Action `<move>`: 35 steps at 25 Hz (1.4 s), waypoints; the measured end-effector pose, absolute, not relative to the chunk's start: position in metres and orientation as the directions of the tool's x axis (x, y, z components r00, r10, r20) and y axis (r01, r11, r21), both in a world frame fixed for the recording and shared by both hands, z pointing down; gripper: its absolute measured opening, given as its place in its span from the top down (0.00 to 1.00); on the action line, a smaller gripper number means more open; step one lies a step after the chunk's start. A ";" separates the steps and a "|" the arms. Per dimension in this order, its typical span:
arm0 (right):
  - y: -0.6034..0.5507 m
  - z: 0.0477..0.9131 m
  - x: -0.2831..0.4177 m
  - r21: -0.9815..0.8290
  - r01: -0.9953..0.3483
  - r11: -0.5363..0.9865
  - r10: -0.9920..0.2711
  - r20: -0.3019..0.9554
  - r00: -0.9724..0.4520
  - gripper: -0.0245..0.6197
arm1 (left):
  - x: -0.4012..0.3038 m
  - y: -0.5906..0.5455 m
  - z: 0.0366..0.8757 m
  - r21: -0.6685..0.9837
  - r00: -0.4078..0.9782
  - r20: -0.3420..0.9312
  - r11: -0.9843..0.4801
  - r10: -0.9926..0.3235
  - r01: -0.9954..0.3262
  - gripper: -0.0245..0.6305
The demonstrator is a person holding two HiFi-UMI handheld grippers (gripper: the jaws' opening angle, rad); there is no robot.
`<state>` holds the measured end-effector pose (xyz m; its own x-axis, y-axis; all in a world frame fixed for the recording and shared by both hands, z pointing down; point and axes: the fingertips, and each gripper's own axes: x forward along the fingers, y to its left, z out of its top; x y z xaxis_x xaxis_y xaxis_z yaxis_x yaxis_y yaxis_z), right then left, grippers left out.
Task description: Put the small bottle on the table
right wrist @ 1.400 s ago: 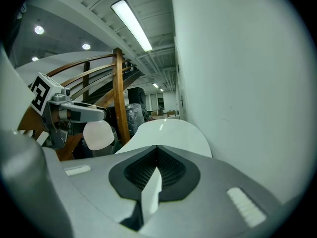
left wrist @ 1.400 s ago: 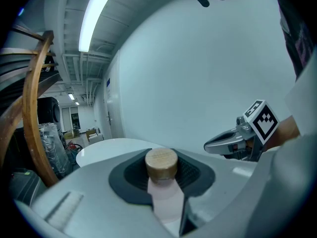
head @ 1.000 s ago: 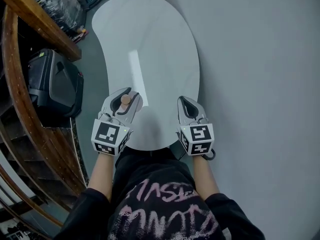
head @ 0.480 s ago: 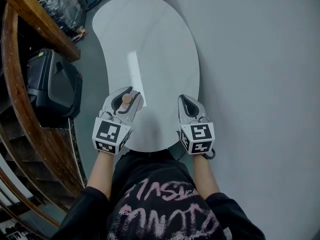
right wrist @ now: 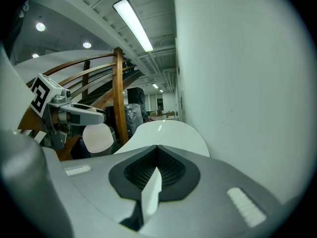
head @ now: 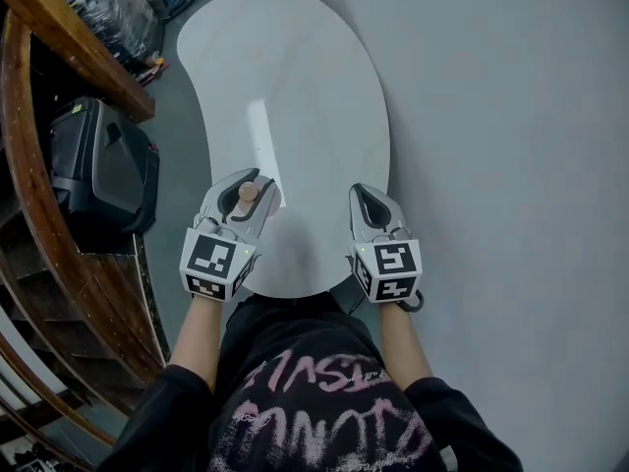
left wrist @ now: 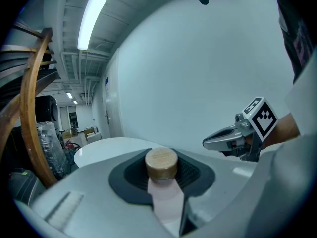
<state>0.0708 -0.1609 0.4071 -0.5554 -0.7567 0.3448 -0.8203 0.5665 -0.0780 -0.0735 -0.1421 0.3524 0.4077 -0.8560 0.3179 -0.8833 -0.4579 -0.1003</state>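
Note:
A small pale pink bottle (left wrist: 166, 202) with a round wooden cap (head: 249, 192) stands upright between the jaws of my left gripper (head: 243, 194), which is shut on it. It hangs above the near left part of the white kidney-shaped table (head: 305, 87). In the right gripper view the bottle's rounded pale body (right wrist: 97, 138) shows below the left gripper (right wrist: 74, 114). My right gripper (head: 371, 206) is shut with nothing in it, over the table's near right edge; its closed jaws (right wrist: 152, 190) meet in a line.
A grey wall (head: 511, 165) runs along the table's right side. A curved wooden railing (head: 29, 214) and a black case (head: 103, 170) lie to the left. A plastic-wrapped bundle (head: 123, 8) sits beyond the case.
Both grippers have drifted slightly forward over the table, the left one still holding the bottle. Otherwise nothing has visibly changed.

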 end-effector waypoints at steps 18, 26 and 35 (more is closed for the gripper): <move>-0.168 0.408 0.063 -0.061 -0.831 0.553 -0.767 0.354 -0.536 0.95 | -0.083 -0.149 0.357 -0.072 0.429 0.325 -0.474 -0.843 -0.878 0.80; -0.169 0.411 0.057 -0.060 -0.833 0.550 -0.767 0.358 -0.532 0.95 | -0.089 -0.152 0.362 -0.069 0.435 0.322 -0.478 -0.841 -0.875 0.80; -0.172 0.409 0.047 -0.071 -0.836 0.544 -0.770 0.354 -0.531 0.95 | -0.098 -0.159 0.357 -0.071 0.436 0.318 -0.480 -0.842 -0.874 0.80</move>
